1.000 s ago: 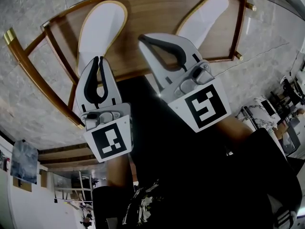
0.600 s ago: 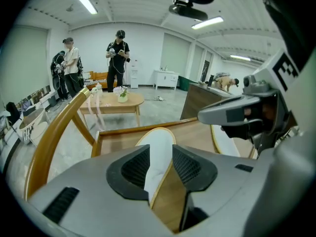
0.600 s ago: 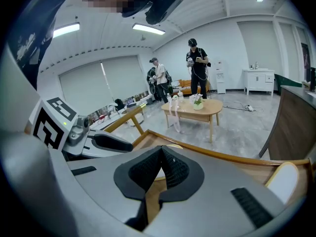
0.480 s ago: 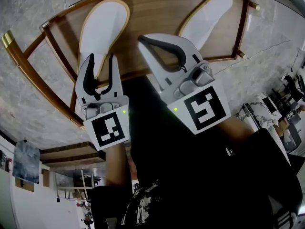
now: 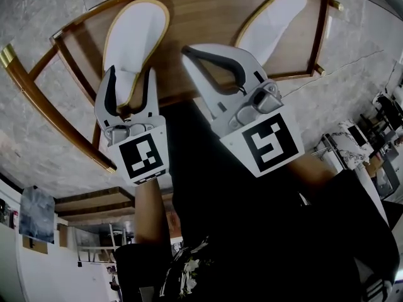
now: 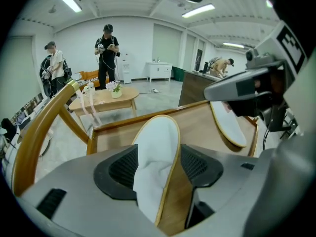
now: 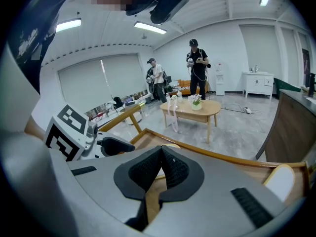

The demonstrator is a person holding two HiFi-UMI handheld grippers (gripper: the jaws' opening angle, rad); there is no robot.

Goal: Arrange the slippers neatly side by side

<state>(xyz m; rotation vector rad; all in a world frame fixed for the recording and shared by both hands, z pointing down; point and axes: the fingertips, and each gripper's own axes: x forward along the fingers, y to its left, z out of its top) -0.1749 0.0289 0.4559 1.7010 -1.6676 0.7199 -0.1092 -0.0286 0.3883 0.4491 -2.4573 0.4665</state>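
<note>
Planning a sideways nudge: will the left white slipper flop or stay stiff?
Probably floppy: the left slipper looks thin, its fabric creased near the heel. Likely light, sliding flat rather than rolling on the wooden tray.

Grey left gripper (image 5: 131,72), right gripper (image 5: 187,50); black pads (image 5: 111,94).

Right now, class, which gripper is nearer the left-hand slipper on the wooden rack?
Left. The left gripper, jaws opening, straddles the left-hand slipper at its heel end; the shut right gripper hangs off to that slipper's right.
</note>
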